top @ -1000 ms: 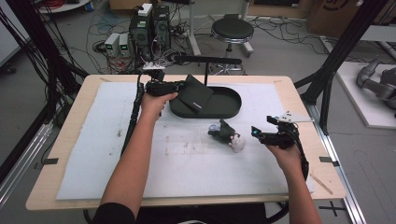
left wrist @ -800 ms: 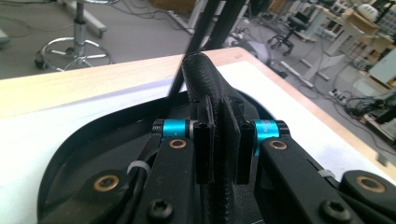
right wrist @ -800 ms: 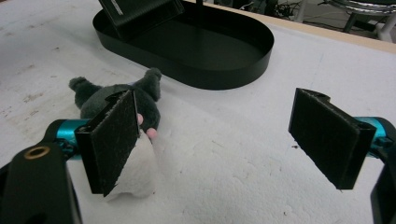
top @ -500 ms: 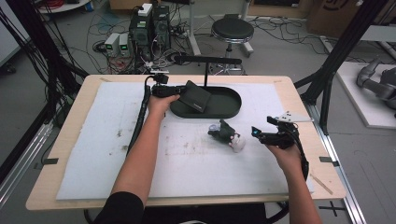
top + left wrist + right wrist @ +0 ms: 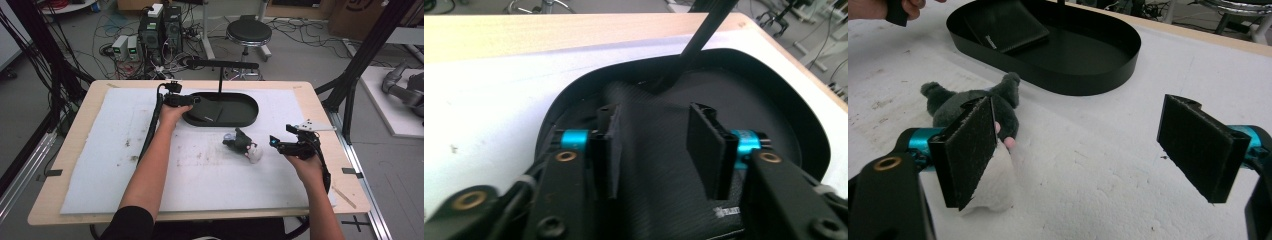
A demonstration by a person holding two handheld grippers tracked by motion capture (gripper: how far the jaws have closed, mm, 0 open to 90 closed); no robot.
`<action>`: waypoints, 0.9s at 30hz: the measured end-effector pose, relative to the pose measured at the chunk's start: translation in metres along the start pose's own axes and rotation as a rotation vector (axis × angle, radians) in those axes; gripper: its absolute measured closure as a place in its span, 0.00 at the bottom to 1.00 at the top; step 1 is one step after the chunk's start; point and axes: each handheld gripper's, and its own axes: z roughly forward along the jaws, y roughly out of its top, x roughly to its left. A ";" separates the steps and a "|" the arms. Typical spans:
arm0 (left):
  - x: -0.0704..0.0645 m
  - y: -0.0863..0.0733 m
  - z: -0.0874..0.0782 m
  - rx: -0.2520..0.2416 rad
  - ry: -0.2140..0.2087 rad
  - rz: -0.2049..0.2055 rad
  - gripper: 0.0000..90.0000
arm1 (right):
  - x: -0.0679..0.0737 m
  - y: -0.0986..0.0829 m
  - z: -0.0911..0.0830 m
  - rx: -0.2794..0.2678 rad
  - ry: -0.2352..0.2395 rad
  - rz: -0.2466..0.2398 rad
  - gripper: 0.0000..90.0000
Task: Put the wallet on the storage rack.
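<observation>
Both tongs gape apart: left tongs (image 5: 654,145) over one black pouch (image 5: 209,113) in one tray (image 5: 250,107), right tongs (image 5: 1088,150) beside one plush toy (image 5: 242,144).

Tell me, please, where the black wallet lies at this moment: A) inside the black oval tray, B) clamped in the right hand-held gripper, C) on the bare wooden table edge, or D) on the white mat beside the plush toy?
A: the black wallet lies flat in the left end of the black oval tray, with the left hand-held gripper open over it.
</observation>
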 end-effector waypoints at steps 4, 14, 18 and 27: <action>-0.004 0.004 -0.008 0.001 -0.017 0.011 0.46 | 0.000 0.000 0.000 -0.004 0.002 -0.003 0.18; -0.023 -0.004 -0.050 -0.025 -0.095 0.096 0.30 | 0.001 0.000 -0.002 -0.006 0.003 -0.001 0.18; -0.028 -0.012 -0.075 -0.059 -0.124 0.125 0.26 | 0.004 0.001 -0.001 -0.005 0.005 -0.009 0.18; -0.044 -0.045 -0.122 -0.060 -0.132 0.233 0.21 | 0.003 0.000 -0.002 -0.004 0.003 -0.003 0.18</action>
